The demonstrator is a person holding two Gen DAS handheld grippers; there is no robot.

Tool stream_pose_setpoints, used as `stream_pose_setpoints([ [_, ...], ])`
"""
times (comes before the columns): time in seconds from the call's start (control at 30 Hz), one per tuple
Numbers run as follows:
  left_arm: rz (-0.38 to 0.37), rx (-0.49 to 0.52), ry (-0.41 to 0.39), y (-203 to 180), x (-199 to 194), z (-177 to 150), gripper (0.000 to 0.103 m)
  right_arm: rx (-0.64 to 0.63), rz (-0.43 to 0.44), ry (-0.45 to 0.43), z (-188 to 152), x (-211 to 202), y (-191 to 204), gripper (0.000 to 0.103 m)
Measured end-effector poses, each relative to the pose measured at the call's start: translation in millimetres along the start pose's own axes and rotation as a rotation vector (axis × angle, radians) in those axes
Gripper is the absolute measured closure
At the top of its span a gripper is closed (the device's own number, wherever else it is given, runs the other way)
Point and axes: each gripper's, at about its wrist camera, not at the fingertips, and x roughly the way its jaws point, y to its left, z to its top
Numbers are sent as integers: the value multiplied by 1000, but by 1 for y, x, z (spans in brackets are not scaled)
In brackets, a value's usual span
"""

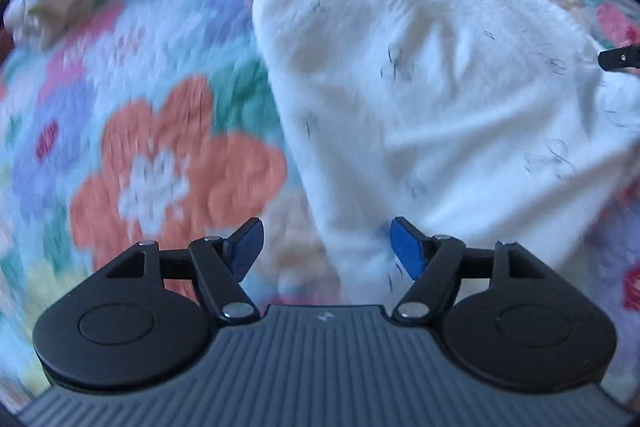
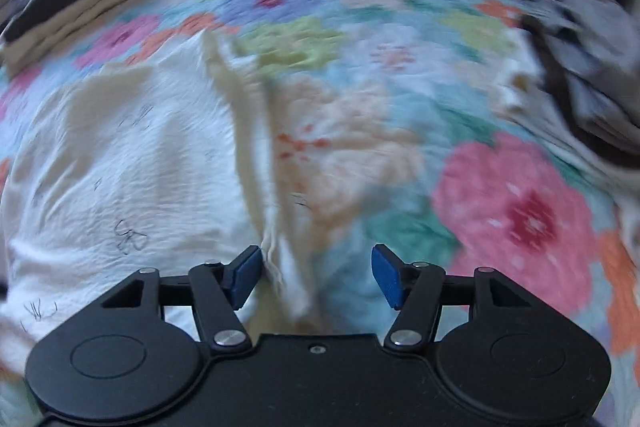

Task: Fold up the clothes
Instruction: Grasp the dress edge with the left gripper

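Both the left gripper [image 1: 326, 247] and right gripper [image 2: 316, 275] hovered, jaws apart and empty, over the white garment [image 1: 420, 87] on the bed [image 1: 160, 147].

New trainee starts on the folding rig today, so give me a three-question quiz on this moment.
1. True or false: the left gripper grips the white garment.
2. What lies between the right gripper fingers?
A. the garment's edge
B. a sock
C. nothing
3. What covers the bed?

Key:
1. False, it is open.
2. A, unpinched.
3. A floral quilt.
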Motion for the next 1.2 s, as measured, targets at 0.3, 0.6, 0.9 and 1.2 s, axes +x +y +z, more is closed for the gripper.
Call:
stream_pose_setpoints([
  [0.3,-283,-307,-62,36,-15,-31,33,526,315,17,-63,-45,-11,35],
  [0.6,-366,-133,-67,11,-27,-39,39,630,348,42,-87,-44,10,35],
  [0.9,-428,-296,-13,42,-8,-51,38,930,351,51,-116,-26,-22,35],
  [1.2,-358,-162,-37,5,20,-41,73,890,402,-27,-107,9,0,89],
])
